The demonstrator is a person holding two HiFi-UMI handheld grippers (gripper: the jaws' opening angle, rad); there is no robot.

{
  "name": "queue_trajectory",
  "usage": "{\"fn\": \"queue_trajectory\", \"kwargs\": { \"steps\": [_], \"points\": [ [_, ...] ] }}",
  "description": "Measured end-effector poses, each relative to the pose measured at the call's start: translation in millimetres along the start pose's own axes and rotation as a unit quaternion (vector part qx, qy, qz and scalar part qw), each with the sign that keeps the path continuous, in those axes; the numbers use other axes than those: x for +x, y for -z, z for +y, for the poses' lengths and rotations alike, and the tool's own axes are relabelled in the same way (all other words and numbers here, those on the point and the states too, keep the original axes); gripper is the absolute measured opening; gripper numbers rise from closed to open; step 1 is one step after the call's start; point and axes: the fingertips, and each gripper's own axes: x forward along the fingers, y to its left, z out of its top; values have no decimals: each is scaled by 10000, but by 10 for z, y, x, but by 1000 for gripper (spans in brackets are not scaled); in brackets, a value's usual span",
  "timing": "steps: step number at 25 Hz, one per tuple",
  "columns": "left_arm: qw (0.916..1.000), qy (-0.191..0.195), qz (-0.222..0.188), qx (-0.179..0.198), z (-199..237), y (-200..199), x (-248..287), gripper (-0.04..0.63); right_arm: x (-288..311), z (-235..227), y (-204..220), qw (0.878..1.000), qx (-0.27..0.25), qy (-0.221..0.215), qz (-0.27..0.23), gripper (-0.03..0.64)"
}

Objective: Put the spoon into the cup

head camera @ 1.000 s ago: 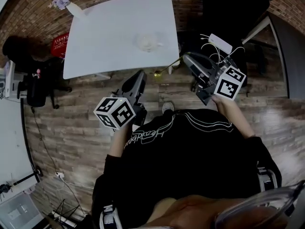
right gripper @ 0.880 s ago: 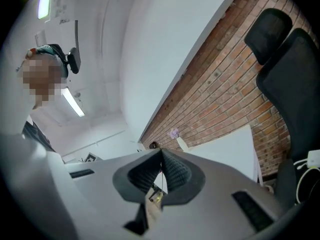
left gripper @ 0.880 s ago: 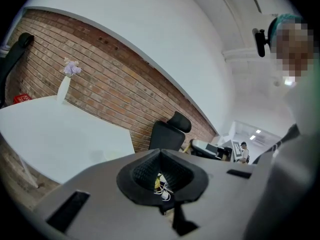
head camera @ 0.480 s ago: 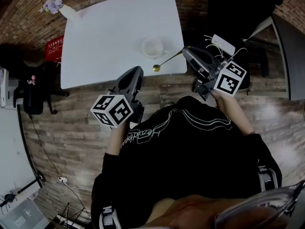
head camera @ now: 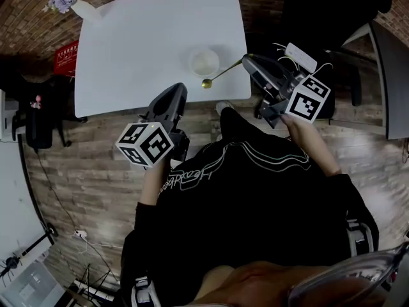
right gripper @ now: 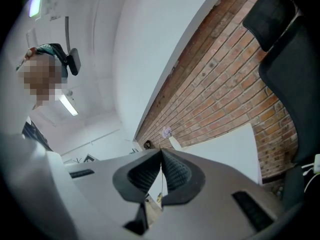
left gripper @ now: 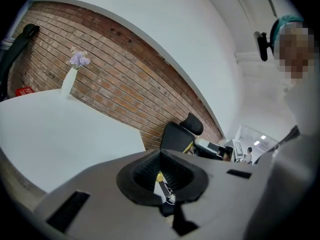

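Observation:
A white cup (head camera: 204, 62) stands on the white table (head camera: 147, 37) near its front right corner. My right gripper (head camera: 245, 59) is shut on the handle of a gold spoon (head camera: 222, 73). The spoon reaches left over the table, and its bowl hangs just in front of the cup. In the right gripper view the thin handle of the spoon (right gripper: 162, 181) runs between the closed pads. My left gripper (head camera: 179, 89) is shut with nothing in it and points at the table's front edge, left of the cup. The left gripper view shows no cup.
A white vase of purple flowers (head camera: 70, 2) stands at the table's far left corner. A black chair (head camera: 319, 5) and a white power strip (head camera: 299, 57) with cables lie to the right of the table. The floor is wooden, with a brick wall behind.
The right gripper has carried the spoon from beyond the table's front edge to over the table, close to the cup. The left gripper has come up to the table's edge.

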Motion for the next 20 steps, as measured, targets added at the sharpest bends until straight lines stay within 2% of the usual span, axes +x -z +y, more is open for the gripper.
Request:
{"fn": "queue_trajectory", "kwargs": {
  "steps": [20],
  "points": [
    [9980,-369,230,-452,513,-19,631,3,528,-901,121,9976,303,67,621,0]
  ]
}}
